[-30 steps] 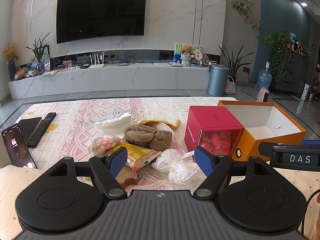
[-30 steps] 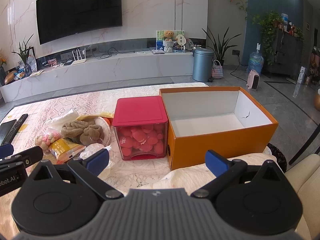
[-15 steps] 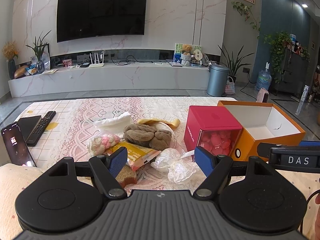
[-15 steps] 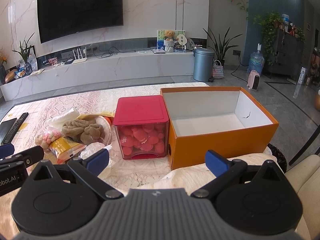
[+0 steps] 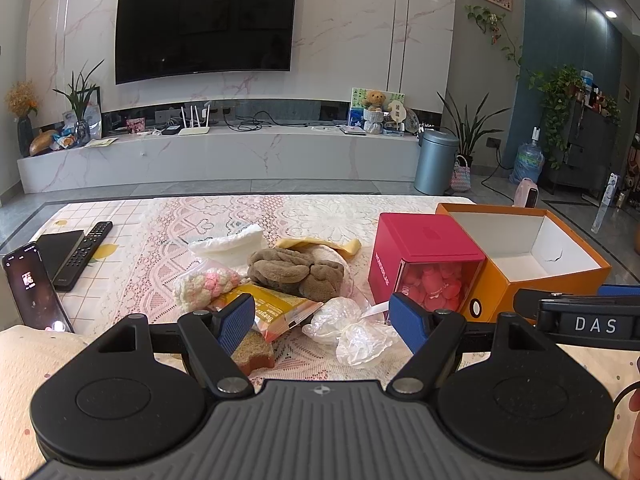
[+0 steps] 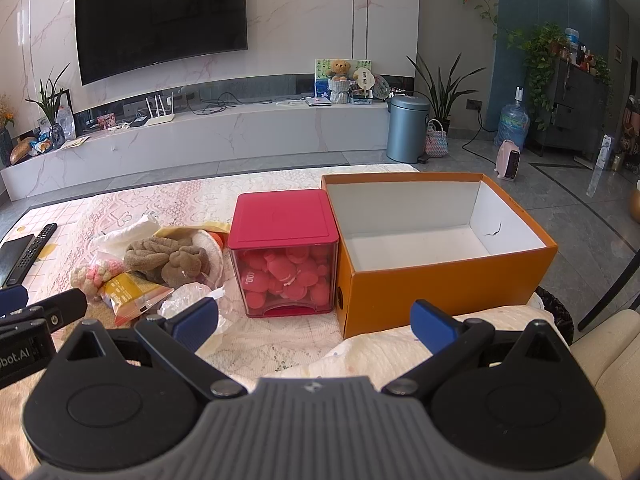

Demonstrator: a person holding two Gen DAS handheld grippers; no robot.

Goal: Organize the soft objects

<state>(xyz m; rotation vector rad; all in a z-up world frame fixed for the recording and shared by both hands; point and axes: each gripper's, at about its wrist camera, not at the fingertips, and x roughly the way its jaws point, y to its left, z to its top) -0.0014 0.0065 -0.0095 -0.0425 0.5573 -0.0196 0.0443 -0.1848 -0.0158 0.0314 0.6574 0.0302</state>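
Still at the start: the soft pile, with its brown plush [image 5: 295, 270], knitted ball [image 5: 206, 285] and crumpled plastic bag [image 5: 352, 334], lies mid-table near the front edge, left of the red cube [image 6: 285, 249] and the empty orange box [image 6: 436, 240]. My left gripper [image 5: 322, 324] and right gripper [image 6: 314, 325] hover spread wide, holding nothing. I judge the next move is lowering the left onto 1 item.

On the table [image 5: 168, 216], a lidded cube container [image 6: 285, 248] stands touching the left wall of an open box [image 6: 440, 280]. Left of the container lies a heap: a plush toy [image 5: 294, 270] in the middle, a snack packet [image 5: 272, 312] and crumpled plastic bag [image 5: 352, 332] before it, a knitted ball [image 5: 204, 284] to its left. A remote [image 5: 82, 254] and a phone [image 5: 34, 288] lie at the far left.
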